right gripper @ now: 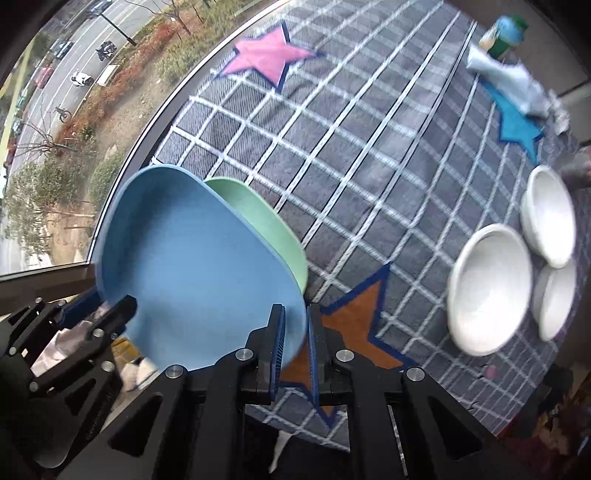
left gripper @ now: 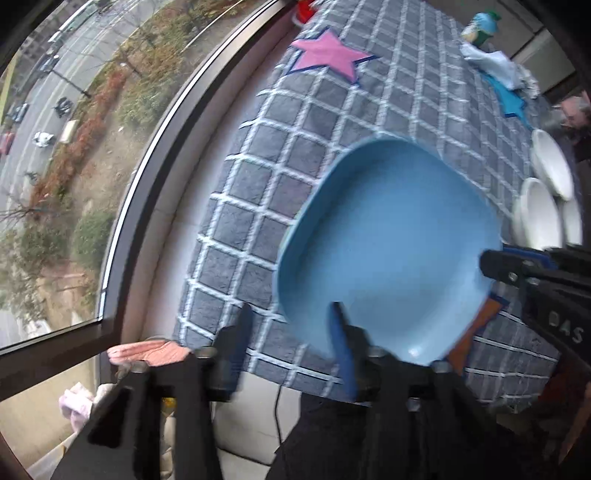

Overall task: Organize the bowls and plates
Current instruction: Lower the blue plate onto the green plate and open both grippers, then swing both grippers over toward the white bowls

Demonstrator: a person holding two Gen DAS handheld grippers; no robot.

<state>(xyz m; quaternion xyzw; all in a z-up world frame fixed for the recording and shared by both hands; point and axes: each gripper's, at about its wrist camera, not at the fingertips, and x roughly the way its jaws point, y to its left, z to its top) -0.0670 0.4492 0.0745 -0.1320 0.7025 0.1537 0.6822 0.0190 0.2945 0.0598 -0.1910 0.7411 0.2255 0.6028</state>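
A blue square plate (right gripper: 192, 280) is held tilted above the checked cloth (right gripper: 369, 166). My right gripper (right gripper: 296, 343) is shut on its near right rim. A green plate (right gripper: 266, 225) sits just behind the blue one. In the left wrist view the blue plate (left gripper: 388, 251) fills the middle. My left gripper (left gripper: 291, 332) is open, one finger (left gripper: 343, 347) inside the plate's near rim, the other to its left. The right gripper (left gripper: 524, 273) shows at the plate's right edge. Three white bowls (right gripper: 491, 284) stand together at the right.
A large window (left gripper: 74, 129) runs along the left of the table, street far below. A green-capped bottle (right gripper: 504, 35) and a crumpled pale cloth (right gripper: 509, 81) lie at the far right. Pink (right gripper: 266, 55), blue (right gripper: 517, 125) and orange (right gripper: 354, 325) stars mark the cloth.
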